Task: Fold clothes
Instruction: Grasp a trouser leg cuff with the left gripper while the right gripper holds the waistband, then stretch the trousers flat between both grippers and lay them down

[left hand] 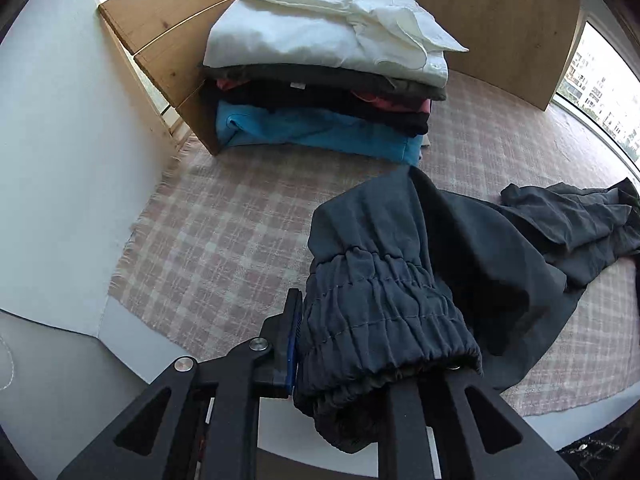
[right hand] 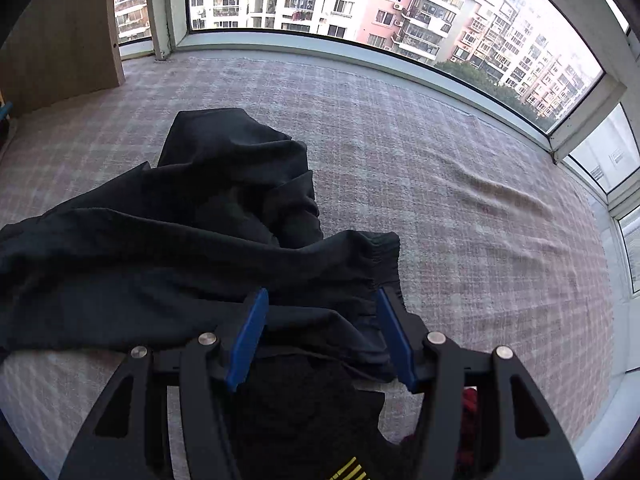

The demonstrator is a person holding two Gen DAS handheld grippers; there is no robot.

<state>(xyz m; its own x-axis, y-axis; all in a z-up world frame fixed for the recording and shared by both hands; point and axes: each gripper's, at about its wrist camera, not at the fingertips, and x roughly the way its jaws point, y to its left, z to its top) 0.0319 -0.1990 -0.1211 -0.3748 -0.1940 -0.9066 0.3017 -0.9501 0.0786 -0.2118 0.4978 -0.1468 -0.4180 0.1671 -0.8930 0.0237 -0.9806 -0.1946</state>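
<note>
The left gripper (left hand: 372, 344) is clenched on the gathered elastic waistband of a pair of dark grey trousers (left hand: 472, 248); its left finger (left hand: 291, 332), with a blue pad, presses against the bunched band, while the other finger is buried under the cloth. From there the trousers trail away to the right across a pink checked blanket (left hand: 224, 232), their legs lying crumpled.

Behind them stands a stack of folded clothes (left hand: 320, 80): a white shirt (left hand: 312, 36) on top, dark and pink layers under it, a blue garment (left hand: 316, 130) at the bottom. The stack rests against wooden boards (left hand: 472, 12).

The right gripper (right hand: 322, 322) has its fingers (right hand: 250, 334) released and spread, straddling the trousers' (right hand: 168, 248) other waistband corner without pinching it. The blanket (right hand: 460, 184) runs to a wide window (right hand: 360, 0).
</note>
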